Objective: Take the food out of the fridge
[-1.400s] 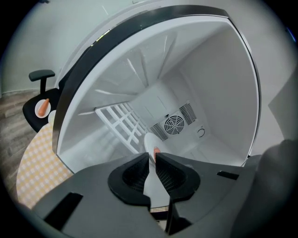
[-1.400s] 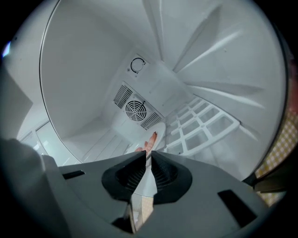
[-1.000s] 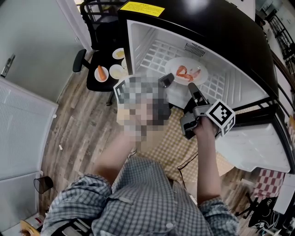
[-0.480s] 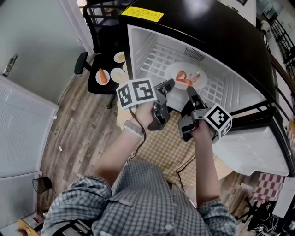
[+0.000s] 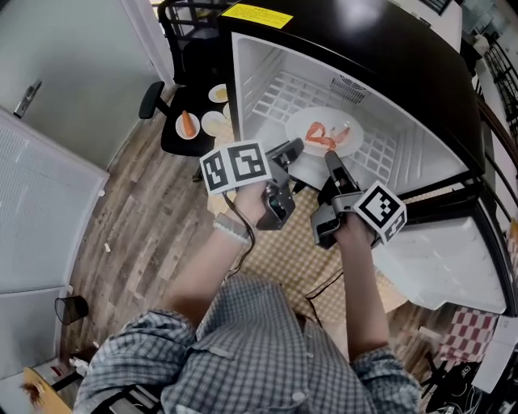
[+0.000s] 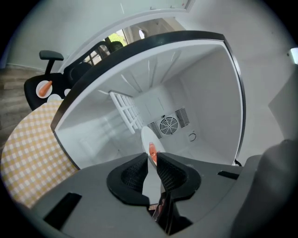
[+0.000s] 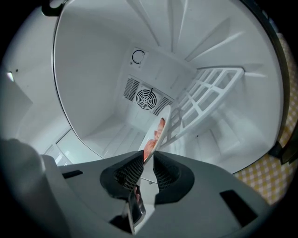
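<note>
Nothing legible: the yellow label (image 5: 261, 14) on the far top of the fridge (image 5: 396, 52) carries print too small to read.

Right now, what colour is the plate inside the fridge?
The plate is white, with orange-red food on it. The head view shows it best.

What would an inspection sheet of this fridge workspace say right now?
Surface: white rack inside the open fridge.
Job's things: plate with orange food, in the fridge.
Clutter: small plates on a black chair.
Grippers: left gripper has the plate's rim between its jaws, which are opening; right gripper is shut on the rim.
Cables: thin black cable below the left gripper.
Surroundings: wood floor, checked mat.
</note>
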